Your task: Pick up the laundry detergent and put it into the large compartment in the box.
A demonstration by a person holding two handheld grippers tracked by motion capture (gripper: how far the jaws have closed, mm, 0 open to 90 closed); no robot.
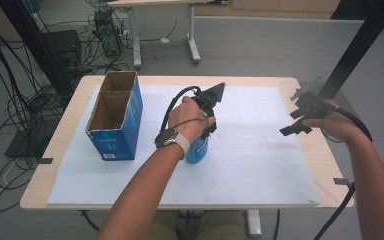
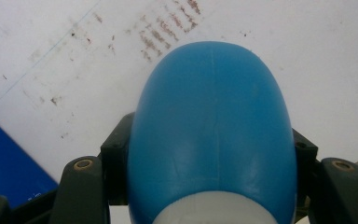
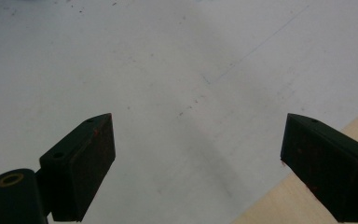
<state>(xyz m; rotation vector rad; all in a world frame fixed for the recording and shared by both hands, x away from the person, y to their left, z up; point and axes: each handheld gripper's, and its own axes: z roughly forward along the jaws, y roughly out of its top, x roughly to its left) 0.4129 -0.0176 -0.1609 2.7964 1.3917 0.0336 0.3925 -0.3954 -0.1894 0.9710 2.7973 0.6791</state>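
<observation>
At the near centre of the white mat (image 1: pixel 260 170), my left gripper (image 1: pixel 203 131) pinches a blue bottle (image 2: pixel 212 130), its jaws pressed against both sides; the bottle stands on the mat, just past the middle of the near half. At three o'clock from it, well apart, my right gripper (image 3: pixel 198 168) hangs over the mat's right edge with its jaws spread wide and nothing between them. Farther back at ten o'clock, an open blue box (image 1: pixel 115 117) stands on the mat.
</observation>
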